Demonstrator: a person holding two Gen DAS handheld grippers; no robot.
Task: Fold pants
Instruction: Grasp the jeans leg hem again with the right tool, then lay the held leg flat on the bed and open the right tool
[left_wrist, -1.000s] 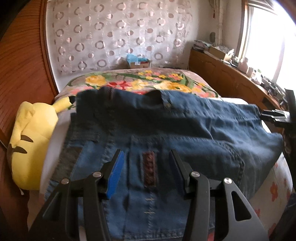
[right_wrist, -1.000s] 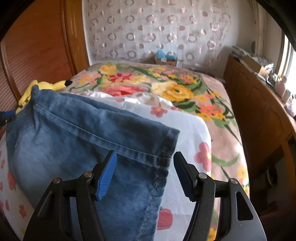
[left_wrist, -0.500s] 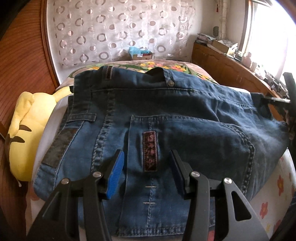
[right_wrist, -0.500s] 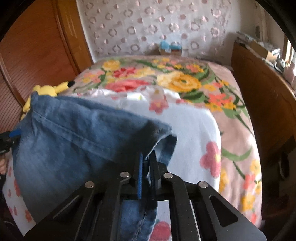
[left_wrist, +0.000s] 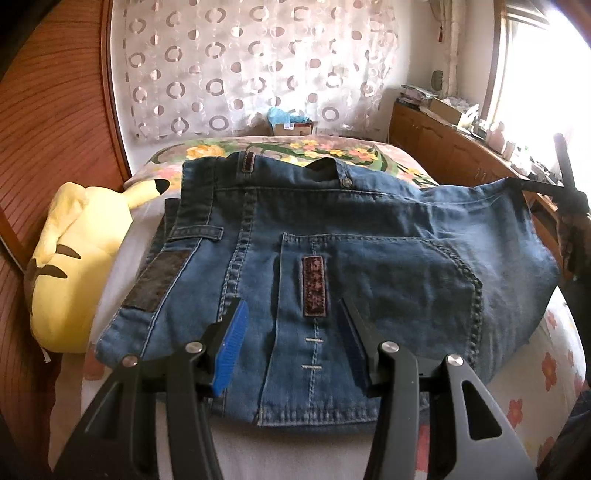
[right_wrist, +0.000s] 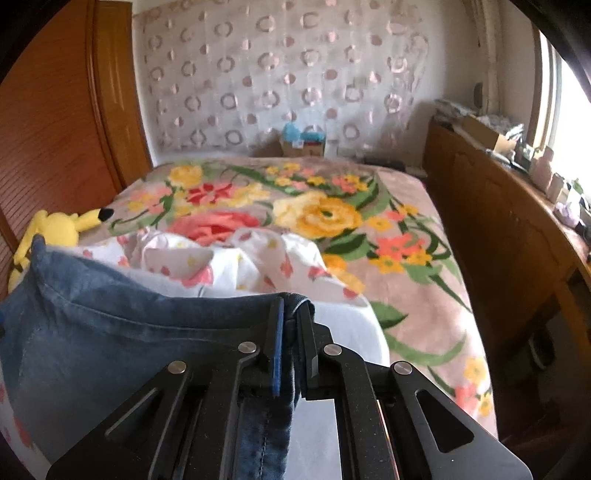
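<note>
Blue denim pants (left_wrist: 369, 258) lie on the bed with the waistband at the far side and a back pocket facing up. My left gripper (left_wrist: 291, 332) is open, its jaws spread just above the near part of the pants, holding nothing. My right gripper (right_wrist: 290, 328) is shut on the hem corner of the pants (right_wrist: 110, 332) and holds it lifted off the bed. The right gripper also shows in the left wrist view (left_wrist: 532, 186) at the far right, pinching the raised denim edge.
A yellow plush toy (left_wrist: 70, 266) lies at the bed's left edge against a wooden panel (left_wrist: 48, 129). A floral blanket (right_wrist: 332, 214) and white flowered sheet (right_wrist: 236, 254) cover the bed. A wooden cabinet (right_wrist: 498, 229) with clutter runs along the right, under a window.
My right gripper closed on the hem corner of the pants and lifted it. My left gripper stayed open and drew back and up a little over the waist area.
</note>
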